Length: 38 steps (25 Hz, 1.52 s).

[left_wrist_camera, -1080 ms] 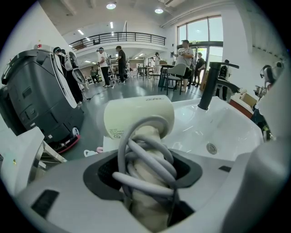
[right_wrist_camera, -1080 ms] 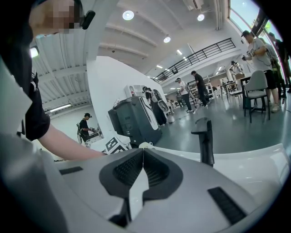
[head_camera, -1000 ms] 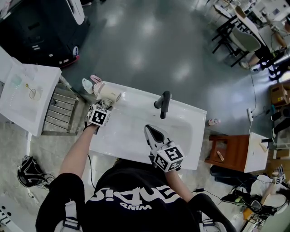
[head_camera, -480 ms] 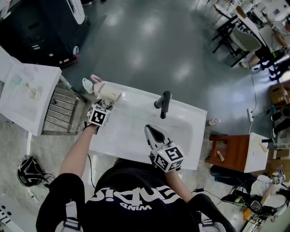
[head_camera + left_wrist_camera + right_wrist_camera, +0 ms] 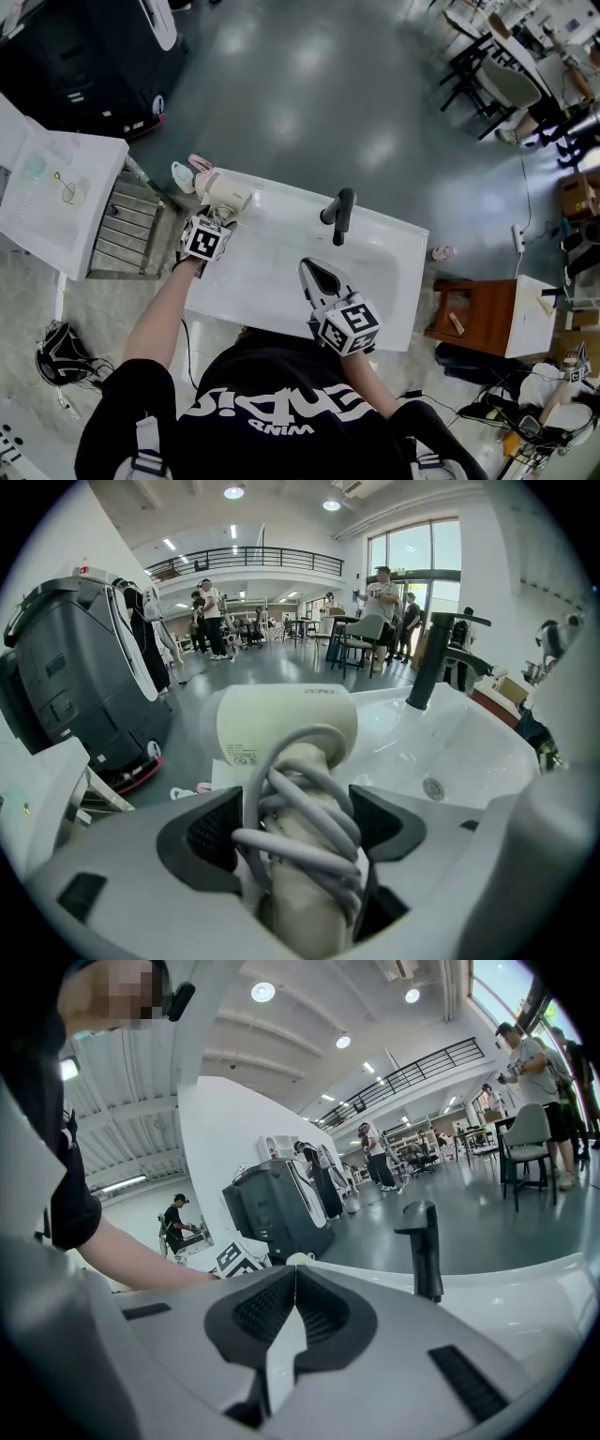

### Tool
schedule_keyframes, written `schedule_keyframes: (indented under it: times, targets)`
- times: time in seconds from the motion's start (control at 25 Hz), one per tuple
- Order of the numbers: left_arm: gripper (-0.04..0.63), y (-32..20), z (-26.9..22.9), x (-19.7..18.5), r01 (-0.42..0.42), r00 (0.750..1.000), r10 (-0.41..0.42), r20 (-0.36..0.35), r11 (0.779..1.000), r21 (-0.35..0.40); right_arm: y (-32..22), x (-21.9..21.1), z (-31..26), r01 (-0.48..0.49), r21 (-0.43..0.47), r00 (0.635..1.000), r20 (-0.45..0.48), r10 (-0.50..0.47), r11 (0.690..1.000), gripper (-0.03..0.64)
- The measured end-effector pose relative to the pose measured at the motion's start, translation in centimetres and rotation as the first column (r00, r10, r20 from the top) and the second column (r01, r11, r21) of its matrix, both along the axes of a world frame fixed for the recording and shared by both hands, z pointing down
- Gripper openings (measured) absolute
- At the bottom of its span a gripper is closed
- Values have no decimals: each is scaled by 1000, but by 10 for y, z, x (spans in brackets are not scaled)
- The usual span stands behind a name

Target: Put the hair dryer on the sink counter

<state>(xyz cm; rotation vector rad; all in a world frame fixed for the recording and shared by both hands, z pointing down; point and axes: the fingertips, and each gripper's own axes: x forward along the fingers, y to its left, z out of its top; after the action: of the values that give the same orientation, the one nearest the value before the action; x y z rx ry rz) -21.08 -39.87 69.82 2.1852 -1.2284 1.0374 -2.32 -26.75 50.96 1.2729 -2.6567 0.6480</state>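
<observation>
A cream hair dryer (image 5: 225,193) lies on the far left corner of the white sink counter (image 5: 277,204), its grey cord wound round the handle. My left gripper (image 5: 217,217) is right behind it. In the left gripper view the wrapped handle of the hair dryer (image 5: 286,724) stands between the jaws of the left gripper (image 5: 295,832), which are opening, and the pads no longer press on it. My right gripper (image 5: 314,272) hovers over the basin with nothing in it. In its own view the right gripper (image 5: 293,1274) is shut, pads together.
A black faucet (image 5: 339,214) stands at the back of the basin. Left of the counter are a metal rack (image 5: 127,230) and a white cabinet (image 5: 56,187). Slippers (image 5: 187,171) lie on the floor behind the dryer. A wooden stool (image 5: 469,314) is on the right.
</observation>
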Motion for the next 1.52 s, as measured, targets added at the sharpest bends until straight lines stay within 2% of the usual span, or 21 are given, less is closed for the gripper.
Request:
schedule_keyframes:
  times: [0.36,0.64,0.84,1.08,1.36,1.52]
  targets:
    - [351,-5,-26,-1,11,1000,-12,9,996,84,1,0,-2,0,8,1000,3,0,1000,18]
    - [346,-1,-52,-1,34,999,-33,-5,985,167,3,1,-4,-1,18,1000,6,1,1000,18]
    - [272,12,-75,-3,89,994,-75,-77,976,198,6,3,-8,-5,28,1000,11,5,1000,18]
    - [56,34,-100,6,104,989,-75,-127,966,237,12,10,-11,-18,40,1000,13,17,999,18]
    - [20,70,-129,39,40,976,14,-216,970,240,20,17,-22,-32,76,999,12,31,997,18]
    - [20,94,-160,68,-30,953,108,-283,964,266,25,29,-29,-51,97,999,2,51,994,18]
